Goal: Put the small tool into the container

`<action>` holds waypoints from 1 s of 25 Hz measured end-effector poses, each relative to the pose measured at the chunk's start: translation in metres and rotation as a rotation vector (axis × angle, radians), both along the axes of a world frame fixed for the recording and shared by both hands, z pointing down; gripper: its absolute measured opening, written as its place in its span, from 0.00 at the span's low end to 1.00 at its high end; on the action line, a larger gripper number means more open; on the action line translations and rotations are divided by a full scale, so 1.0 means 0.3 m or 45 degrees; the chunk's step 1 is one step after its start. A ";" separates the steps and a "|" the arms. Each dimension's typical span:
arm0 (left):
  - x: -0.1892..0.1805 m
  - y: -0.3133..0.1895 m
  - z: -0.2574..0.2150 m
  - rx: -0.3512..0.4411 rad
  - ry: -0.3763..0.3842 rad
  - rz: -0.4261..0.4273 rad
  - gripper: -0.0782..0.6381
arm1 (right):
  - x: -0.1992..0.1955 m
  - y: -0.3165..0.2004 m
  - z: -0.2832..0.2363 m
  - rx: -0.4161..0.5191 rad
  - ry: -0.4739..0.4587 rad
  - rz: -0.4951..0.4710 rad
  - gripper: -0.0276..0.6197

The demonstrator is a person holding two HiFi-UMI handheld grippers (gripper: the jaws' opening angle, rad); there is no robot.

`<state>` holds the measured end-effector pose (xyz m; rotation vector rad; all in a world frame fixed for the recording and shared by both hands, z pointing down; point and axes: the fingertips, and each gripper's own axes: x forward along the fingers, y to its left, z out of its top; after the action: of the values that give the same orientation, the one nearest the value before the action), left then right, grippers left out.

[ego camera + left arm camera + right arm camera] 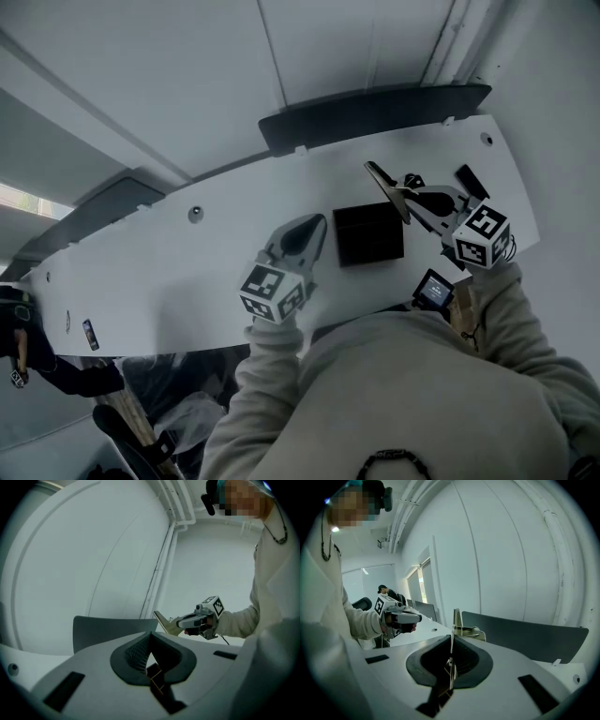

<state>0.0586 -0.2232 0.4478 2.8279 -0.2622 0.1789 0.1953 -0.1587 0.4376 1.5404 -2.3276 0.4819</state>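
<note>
A black square container (368, 234) sits on the white table (169, 272), in front of me between the two grippers. My right gripper (405, 195) hovers just right of and beyond it, shut on the small tool (382, 178), a flat beige wedge with a thin metal edge. The tool (164, 623) sticks out of that gripper (182, 622) in the left gripper view, and it stands on edge between the pads (451, 641) in the right gripper view. Left of the container, my left gripper (305, 234) is shut with nothing in it. The container is hidden in both gripper views.
A dark grey panel (375, 112) runs along the table's far edge, with a white wall behind it. A small black object (472, 181) lies near the right gripper. A small screen device (436, 289) is at the near edge. A person (19, 328) stands far left.
</note>
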 end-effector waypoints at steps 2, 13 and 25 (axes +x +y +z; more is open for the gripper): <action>-0.006 0.008 0.016 -0.010 -0.003 -0.001 0.11 | -0.006 -0.008 0.016 -0.009 0.011 -0.006 0.08; -0.042 0.001 0.072 -0.032 -0.022 -0.043 0.11 | -0.052 -0.051 0.080 -0.060 0.078 -0.140 0.08; -0.149 0.008 0.145 -0.109 -0.070 -0.154 0.11 | -0.130 -0.098 0.278 -0.199 0.433 -0.437 0.08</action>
<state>0.0138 -0.2208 0.4914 2.7156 -0.4259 0.2361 0.1562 -0.1883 0.5210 1.0295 -2.1650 0.2816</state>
